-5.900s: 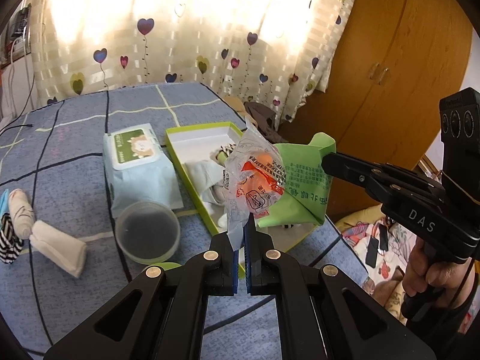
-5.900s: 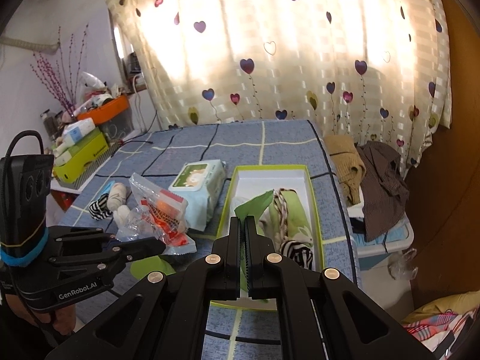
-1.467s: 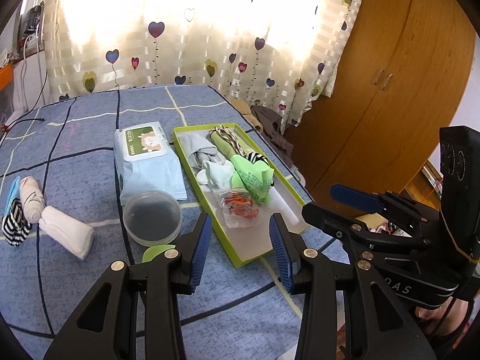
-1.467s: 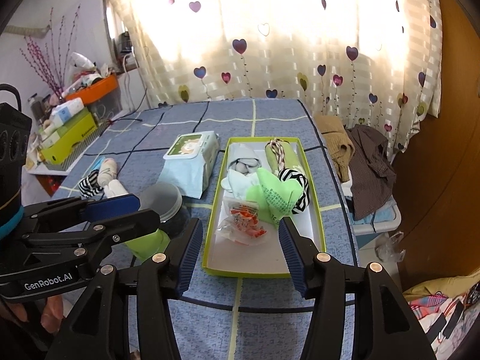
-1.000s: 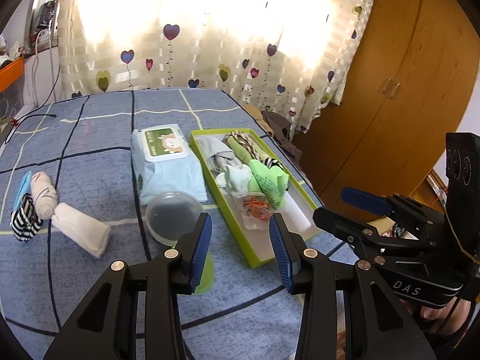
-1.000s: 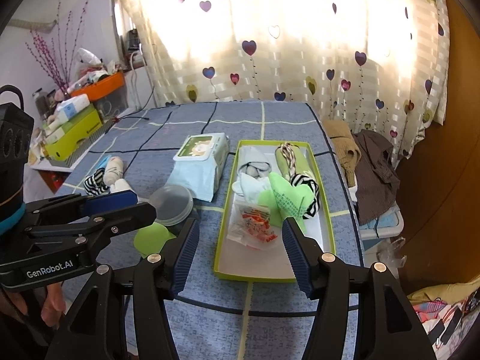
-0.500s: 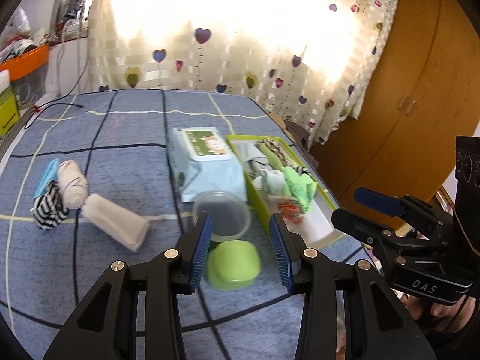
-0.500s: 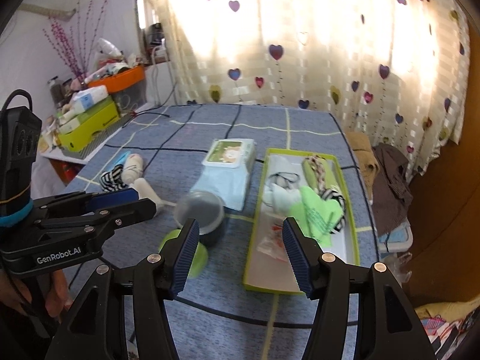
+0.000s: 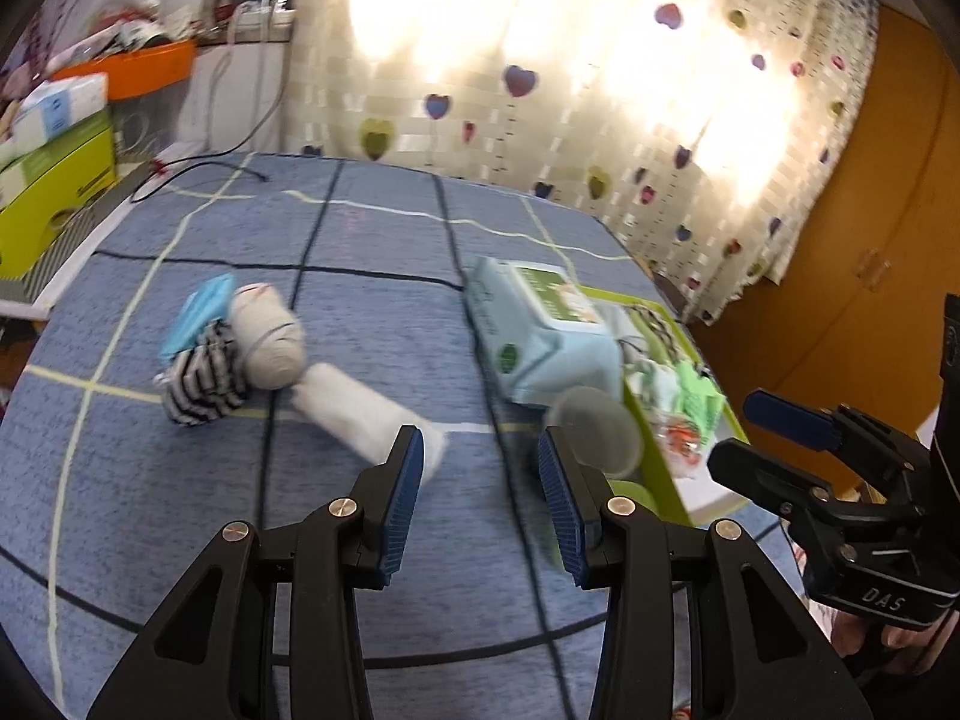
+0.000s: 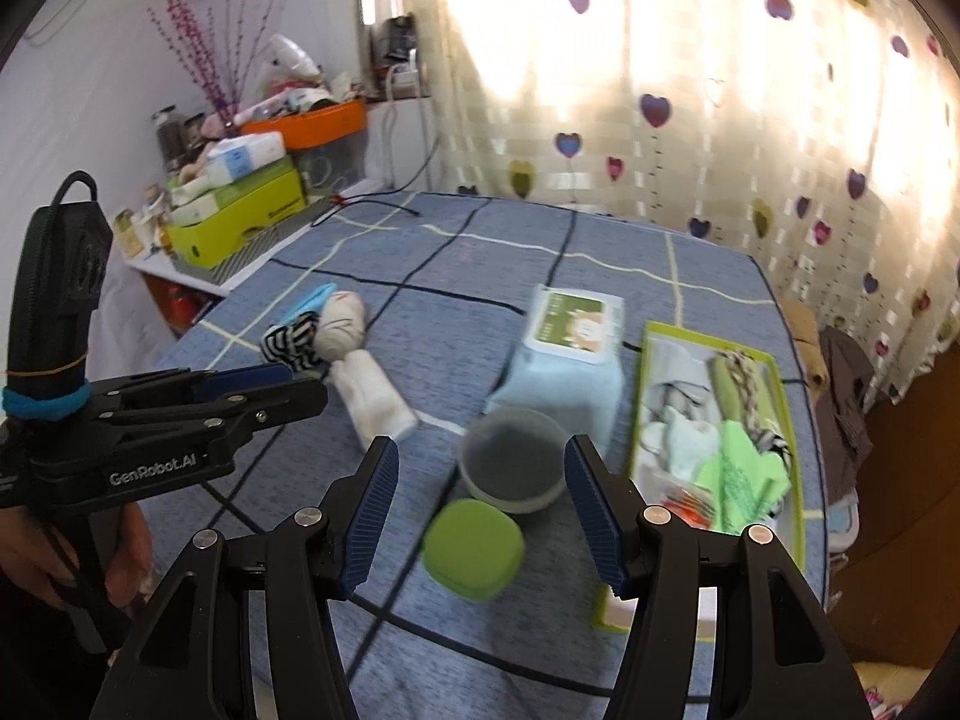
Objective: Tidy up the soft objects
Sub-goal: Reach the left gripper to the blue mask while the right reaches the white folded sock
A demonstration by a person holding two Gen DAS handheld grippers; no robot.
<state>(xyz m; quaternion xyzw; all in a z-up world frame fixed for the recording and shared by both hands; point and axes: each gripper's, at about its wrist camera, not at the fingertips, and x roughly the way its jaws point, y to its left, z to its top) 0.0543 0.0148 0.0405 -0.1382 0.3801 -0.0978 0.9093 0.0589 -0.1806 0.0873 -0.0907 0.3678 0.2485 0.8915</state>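
Left wrist: white sock roll (image 9: 366, 420) just beyond wide, empty left tool (image 9: 480, 465).

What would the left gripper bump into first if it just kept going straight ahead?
Probably the blue bedspread. The left gripper is open, empty and tilted down, and only bare cloth shows between its pads. The white sock roll lies just to the left of that line, so it might brush it; depth is hard to judge.

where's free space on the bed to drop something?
Far stretch of blanket between the curtain and the wipes pack is bare. So is the patch between the sock pile and the wipes pack. Near edge under the left claw is bare too. Crowded: tray, and bowl with green lid beside it.
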